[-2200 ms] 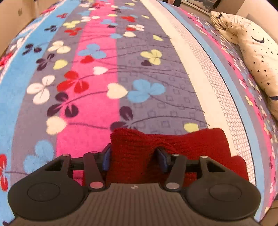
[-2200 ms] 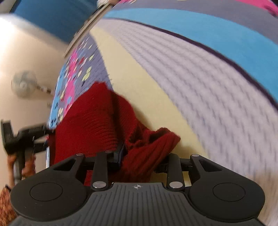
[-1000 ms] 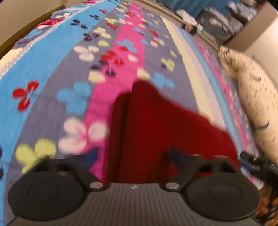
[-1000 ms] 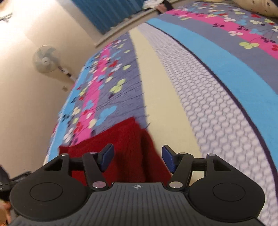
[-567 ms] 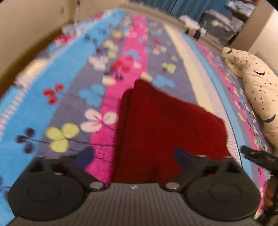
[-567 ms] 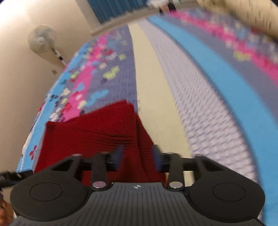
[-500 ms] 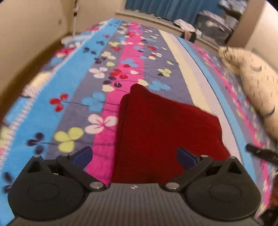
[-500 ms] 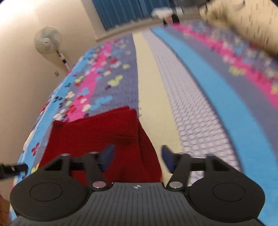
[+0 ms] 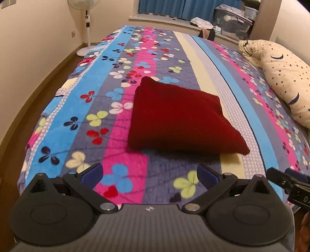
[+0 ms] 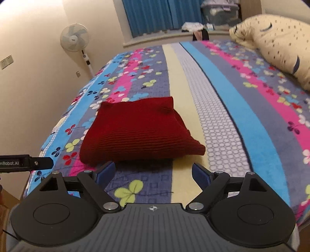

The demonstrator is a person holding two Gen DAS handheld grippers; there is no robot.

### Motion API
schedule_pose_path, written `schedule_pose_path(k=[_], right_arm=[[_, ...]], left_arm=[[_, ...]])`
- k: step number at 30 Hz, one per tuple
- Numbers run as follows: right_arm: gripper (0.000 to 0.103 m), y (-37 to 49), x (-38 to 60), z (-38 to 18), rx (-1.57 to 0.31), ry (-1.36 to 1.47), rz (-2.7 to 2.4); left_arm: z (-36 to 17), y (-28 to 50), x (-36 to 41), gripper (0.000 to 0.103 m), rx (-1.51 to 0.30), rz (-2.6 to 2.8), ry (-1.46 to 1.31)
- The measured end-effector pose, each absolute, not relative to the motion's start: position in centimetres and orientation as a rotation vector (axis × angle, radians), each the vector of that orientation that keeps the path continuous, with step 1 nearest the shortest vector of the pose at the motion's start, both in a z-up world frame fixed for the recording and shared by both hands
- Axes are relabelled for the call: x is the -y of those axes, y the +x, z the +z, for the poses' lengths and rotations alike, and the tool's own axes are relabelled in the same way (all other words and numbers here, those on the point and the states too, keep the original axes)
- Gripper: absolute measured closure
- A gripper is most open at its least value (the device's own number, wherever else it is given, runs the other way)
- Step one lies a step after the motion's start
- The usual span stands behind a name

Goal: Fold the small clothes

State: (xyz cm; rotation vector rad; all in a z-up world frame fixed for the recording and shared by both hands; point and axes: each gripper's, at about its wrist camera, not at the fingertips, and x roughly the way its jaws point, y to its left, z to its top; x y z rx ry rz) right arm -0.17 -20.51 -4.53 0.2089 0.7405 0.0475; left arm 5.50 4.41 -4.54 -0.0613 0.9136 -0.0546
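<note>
A dark red knitted garment (image 9: 180, 118) lies folded into a thick rectangle on the striped, flowered bedspread (image 9: 108, 81). It also shows in the right wrist view (image 10: 137, 133). My left gripper (image 9: 150, 174) is open and empty, held back from the garment's near edge. My right gripper (image 10: 154, 173) is open and empty, just short of the garment's near edge. The right gripper's tip (image 9: 284, 179) shows at the right edge of the left wrist view. The left gripper's tip (image 10: 29, 163) shows at the left edge of the right wrist view.
A cream pillow (image 9: 281, 77) with stars and moons lies at the bed's right side. A standing fan (image 10: 74, 41) is on the floor left of the bed. Blue curtains (image 10: 155, 15) and storage boxes (image 9: 232, 16) are at the far end.
Both grippers let go of the red garment, opened wide and pulled back and up. The garment now lies folded and free on the bed.
</note>
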Motion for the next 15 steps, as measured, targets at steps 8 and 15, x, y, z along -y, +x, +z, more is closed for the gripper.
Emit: schedule_pose_path(k=[8, 15], right_arm=[[0.015, -3.1, 19.2, -3.3, -0.695, 0.167, 0.056], [0.015, -3.8, 18.6, -3.0, -0.687, 0.135, 0.062]], left_arm=[[-3.5, 2.4, -3.8, 0.0, -0.887, -0.054, -0.026], [-3.0, 1.9, -3.8, 0.0, -0.888, -0.04, -0.021]])
